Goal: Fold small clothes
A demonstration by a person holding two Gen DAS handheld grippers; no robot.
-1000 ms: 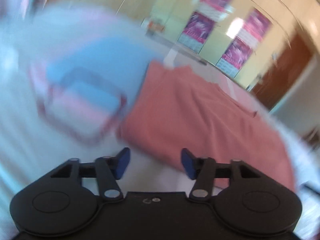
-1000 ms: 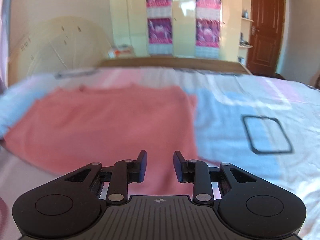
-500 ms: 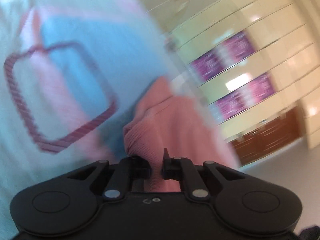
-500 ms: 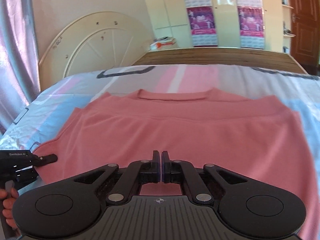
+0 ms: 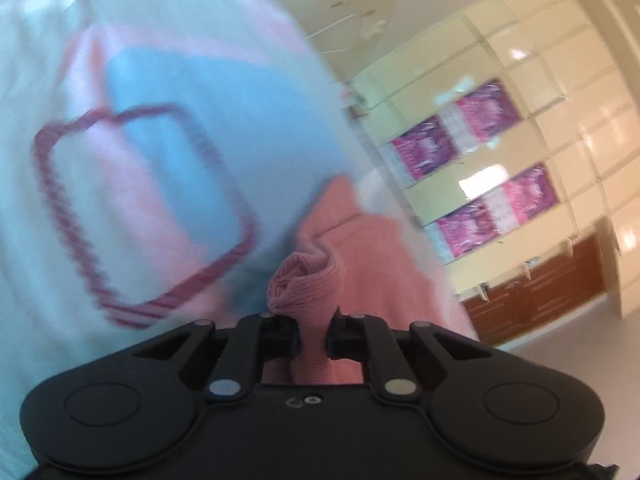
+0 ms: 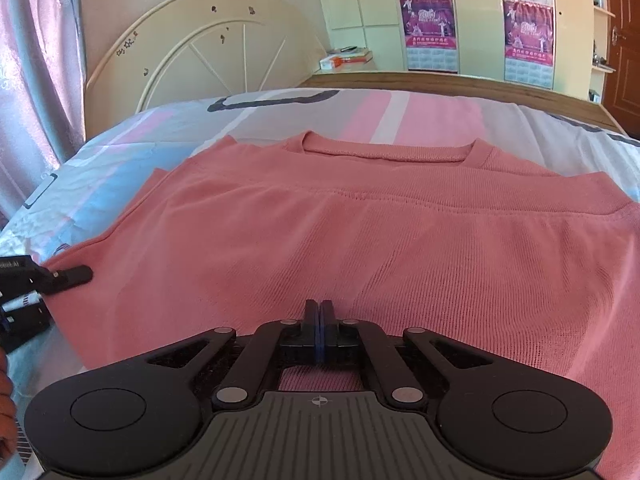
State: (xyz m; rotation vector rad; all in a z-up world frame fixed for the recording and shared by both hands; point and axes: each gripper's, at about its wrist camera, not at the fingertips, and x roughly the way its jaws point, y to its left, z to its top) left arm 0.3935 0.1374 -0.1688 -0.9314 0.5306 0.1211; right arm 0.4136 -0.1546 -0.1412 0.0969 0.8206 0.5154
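Patterned bedsheet [image 6: 120, 168], cream arched headboard [image 6: 200, 48] behind. Purple posters [image 6: 430, 16] on wardrobe doors, brown door [image 6: 624, 40] right.

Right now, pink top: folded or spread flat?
Partly folded. The pink top lies on the bed with a doubled layer edge crossing below the collar.

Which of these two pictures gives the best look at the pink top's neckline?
The right wrist view: the pink top lies flat on the bed, its neckline sharp and whole. The left wrist view shows only a bunched, blurred corner of the top between the left gripper jaws.
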